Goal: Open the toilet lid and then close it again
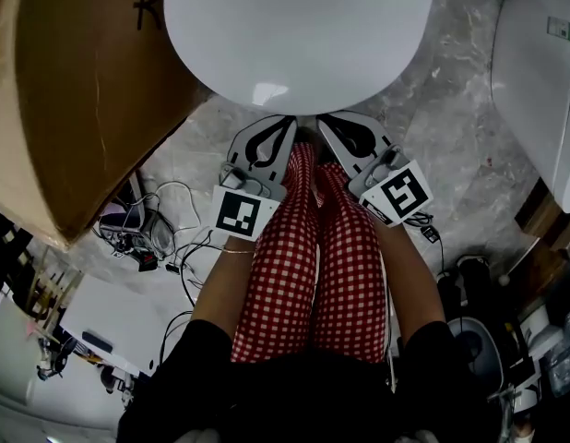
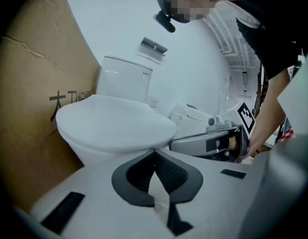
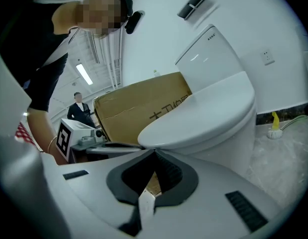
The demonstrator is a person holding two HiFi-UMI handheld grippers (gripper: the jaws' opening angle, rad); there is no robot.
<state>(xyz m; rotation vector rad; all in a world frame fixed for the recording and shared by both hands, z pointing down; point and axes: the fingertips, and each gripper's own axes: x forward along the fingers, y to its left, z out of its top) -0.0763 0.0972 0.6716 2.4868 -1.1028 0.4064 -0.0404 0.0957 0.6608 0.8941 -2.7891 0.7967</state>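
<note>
I'm in a test workshop, no home bathroom.
Toilet (image 1: 303, 35) ahead of my fingers (image 1: 243, 150); cardboard box (image 1: 73, 90) and loose cables (image 1: 170, 238) left of them.

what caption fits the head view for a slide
Both shut, left tongs and right tongs at the front edge of the closed lid

Grey marbled floor (image 1: 451, 127) with tangled cables (image 1: 174, 238), a cardboard box (image 1: 73, 90), white wall (image 2: 194, 49), perhaps a ceiling strip light (image 3: 84, 74).
</note>
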